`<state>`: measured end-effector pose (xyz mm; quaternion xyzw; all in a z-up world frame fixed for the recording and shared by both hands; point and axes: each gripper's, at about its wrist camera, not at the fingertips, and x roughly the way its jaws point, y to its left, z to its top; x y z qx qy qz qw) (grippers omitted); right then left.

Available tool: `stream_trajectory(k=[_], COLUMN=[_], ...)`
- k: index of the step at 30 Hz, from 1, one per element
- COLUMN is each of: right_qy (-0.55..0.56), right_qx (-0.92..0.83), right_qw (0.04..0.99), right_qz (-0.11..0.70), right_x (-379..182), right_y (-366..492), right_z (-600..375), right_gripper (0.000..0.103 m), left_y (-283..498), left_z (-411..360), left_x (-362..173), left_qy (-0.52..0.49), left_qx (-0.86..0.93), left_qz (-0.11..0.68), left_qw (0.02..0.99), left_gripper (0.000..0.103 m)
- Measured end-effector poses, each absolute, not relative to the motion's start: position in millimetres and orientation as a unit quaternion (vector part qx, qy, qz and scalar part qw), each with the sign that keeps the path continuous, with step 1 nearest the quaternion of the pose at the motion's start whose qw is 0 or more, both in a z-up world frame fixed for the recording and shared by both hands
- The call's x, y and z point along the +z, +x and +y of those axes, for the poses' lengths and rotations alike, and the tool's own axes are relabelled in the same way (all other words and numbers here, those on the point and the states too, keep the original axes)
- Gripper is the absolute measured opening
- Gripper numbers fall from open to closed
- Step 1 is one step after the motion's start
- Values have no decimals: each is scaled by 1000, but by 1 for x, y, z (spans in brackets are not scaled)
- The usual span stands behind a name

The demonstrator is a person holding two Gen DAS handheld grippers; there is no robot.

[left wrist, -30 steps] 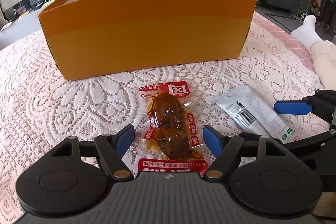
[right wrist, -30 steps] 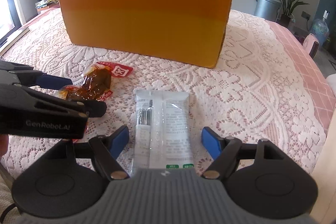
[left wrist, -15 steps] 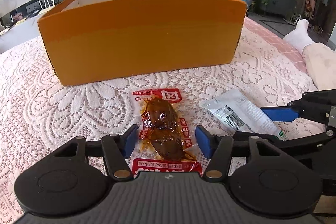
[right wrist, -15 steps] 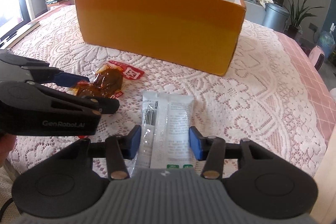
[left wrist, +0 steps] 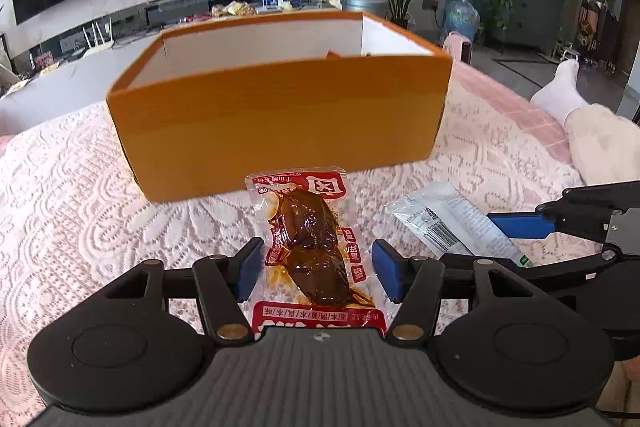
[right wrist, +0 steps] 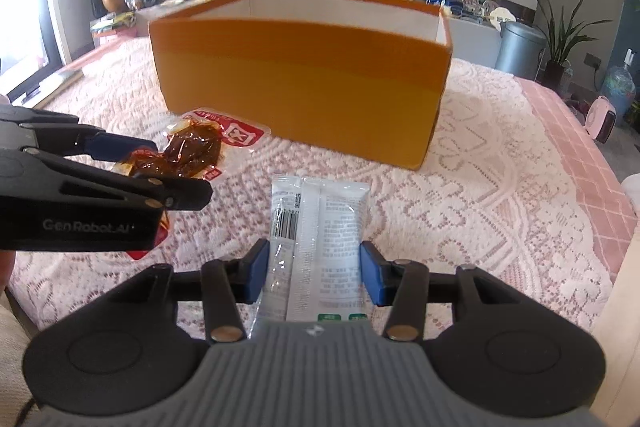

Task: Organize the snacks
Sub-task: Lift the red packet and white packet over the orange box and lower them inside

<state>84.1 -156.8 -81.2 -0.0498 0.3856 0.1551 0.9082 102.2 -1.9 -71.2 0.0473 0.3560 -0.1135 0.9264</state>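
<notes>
Two claws take hold of snacks on a lace-covered desk (left wrist: 80, 195), just short of an open orange box (left wrist: 280, 115). The left claw (left wrist: 316, 267), its jaws lately closing, is clenched on the flanks of a red-trimmed pouch of glazed meat (left wrist: 308, 243), which hangs lifted, long axis running straight from the claw toward the box. The right claw (right wrist: 314, 269), also lately closing, pinches a clear-and-white snack packet (right wrist: 320, 227) across its width; the packet's length likewise points boxward. Both wrappers look light, limp and slick (the film may crumple or slide), so a mid-body hold across the narrow side seems soundest.
</notes>
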Motion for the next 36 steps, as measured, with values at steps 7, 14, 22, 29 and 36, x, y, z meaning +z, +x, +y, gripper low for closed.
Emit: stream_trajectory(k=[7, 14, 22, 29, 36], right_qy=[-45, -31, -35, -24, -11], right_qx=[152, 156, 182, 201, 206], right_qw=[920, 931, 936, 932, 920], right_qz=[358, 328, 300, 300, 333], right_x=[-57, -20, 25, 53, 51], right_y=[73, 75, 108, 164, 232], right_z=[-159, -163, -162, -158, -147], right_gripper=[47, 47, 47, 47, 47], left_y=[95, 101, 134, 185, 239], left_z=[2, 14, 28, 43, 54], left_x=[-47, -16, 22, 42, 37], left_qy=[43, 31, 53, 30, 25], left_qx=[-110, -99, -78, -76, -77], left_qz=[331, 306, 285, 311, 346], left_qw=[936, 946, 954, 947, 935], left_gripper=[67, 67, 67, 67, 67])
